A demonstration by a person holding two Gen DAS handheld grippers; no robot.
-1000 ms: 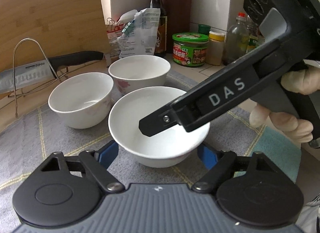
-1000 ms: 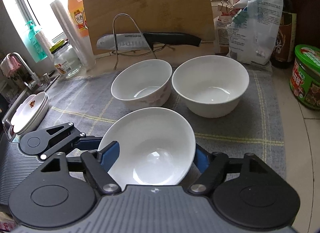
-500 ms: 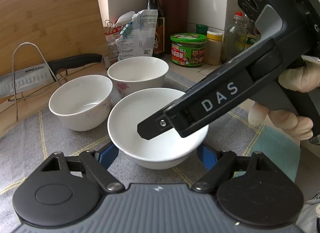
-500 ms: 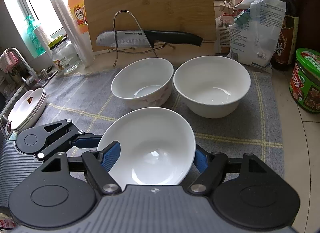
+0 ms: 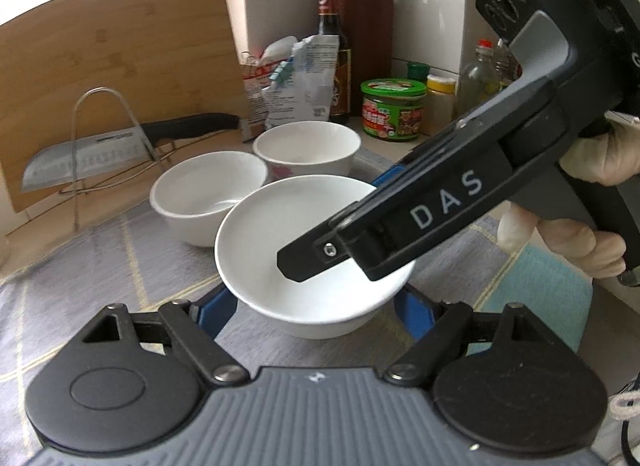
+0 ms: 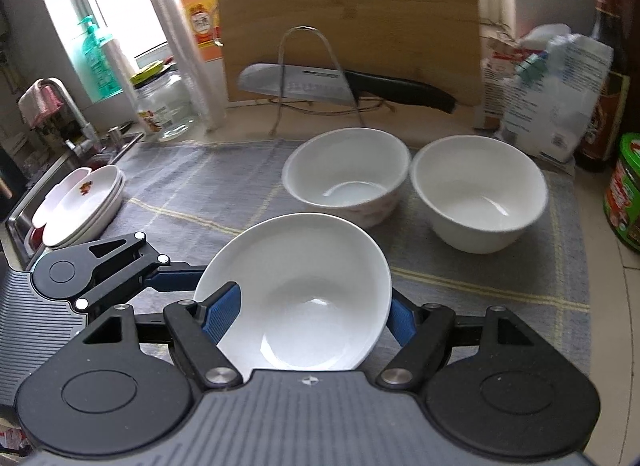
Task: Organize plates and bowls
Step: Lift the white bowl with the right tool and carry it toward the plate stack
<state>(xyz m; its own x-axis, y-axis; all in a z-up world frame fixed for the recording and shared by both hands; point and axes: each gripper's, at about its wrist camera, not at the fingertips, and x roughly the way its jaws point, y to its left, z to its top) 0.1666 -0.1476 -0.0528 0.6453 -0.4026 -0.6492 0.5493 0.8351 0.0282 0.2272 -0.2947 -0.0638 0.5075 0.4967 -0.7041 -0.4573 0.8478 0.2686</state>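
The three bowls are plain white. They sit over a grey mat crossed by yellow lines. A green-lidded jar stands behind.

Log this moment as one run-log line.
stage: carrying bowl | left gripper: shut on near bowl | right gripper: shut on same bowl | other bowls: two, on mat

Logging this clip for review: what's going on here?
A person holds one white bowl between both grippers: the right gripper is clamped across it, and the left gripper brackets its sides. Two more white bowls sit on the grey mat, and stacked plates wait by the sink.
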